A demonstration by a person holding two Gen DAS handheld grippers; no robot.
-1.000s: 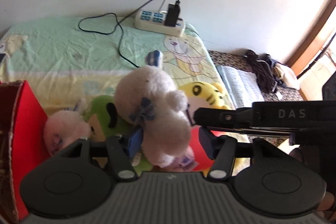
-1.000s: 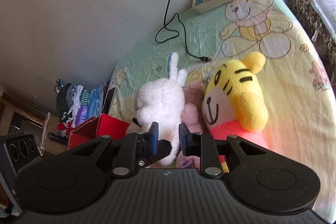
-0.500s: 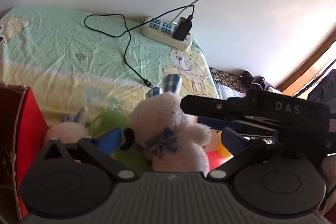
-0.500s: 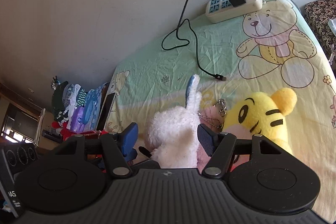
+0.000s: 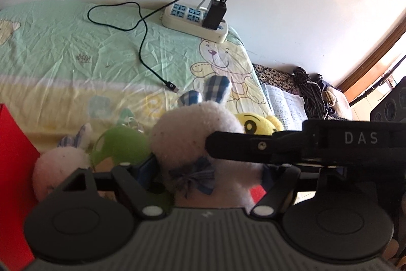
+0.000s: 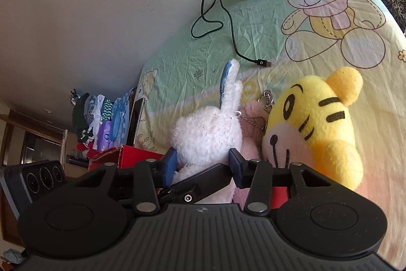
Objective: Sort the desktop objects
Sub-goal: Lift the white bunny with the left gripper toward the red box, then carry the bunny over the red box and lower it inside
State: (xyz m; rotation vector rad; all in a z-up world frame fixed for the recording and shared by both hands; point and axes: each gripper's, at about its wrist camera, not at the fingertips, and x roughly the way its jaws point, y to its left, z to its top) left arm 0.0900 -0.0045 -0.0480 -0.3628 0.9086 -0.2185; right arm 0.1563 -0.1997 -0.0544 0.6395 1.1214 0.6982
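Note:
A white rabbit plush (image 5: pixel 192 141) with blue checked ears and a blue bow stands among other toys on the bear-print sheet (image 5: pixel 63 47). My left gripper (image 5: pixel 209 169) is open, one finger on each side of its body. My right gripper (image 6: pixel 203 164) is shut on the same rabbit (image 6: pixel 208 133), pads pressed into its sides. One of the right gripper's fingers (image 5: pixel 253 146) crosses in front of the rabbit in the left wrist view. A yellow tiger plush (image 6: pixel 317 123) lies just to the right, a pink plush (image 6: pixel 250 133) between them.
A green plush (image 5: pixel 119 144) and a small pale rabbit (image 5: pixel 58 169) sit left of the white one, beside a red box (image 5: pixel 12 169). A power strip (image 5: pixel 195 22) with a charger and black cable (image 5: pixel 144 42) lies by the wall. The bed's edge drops off at the right.
Both grippers opened wide half a second ago and have since narrowed around the white rabbit. The rabbit now stands more upright with its ears up.

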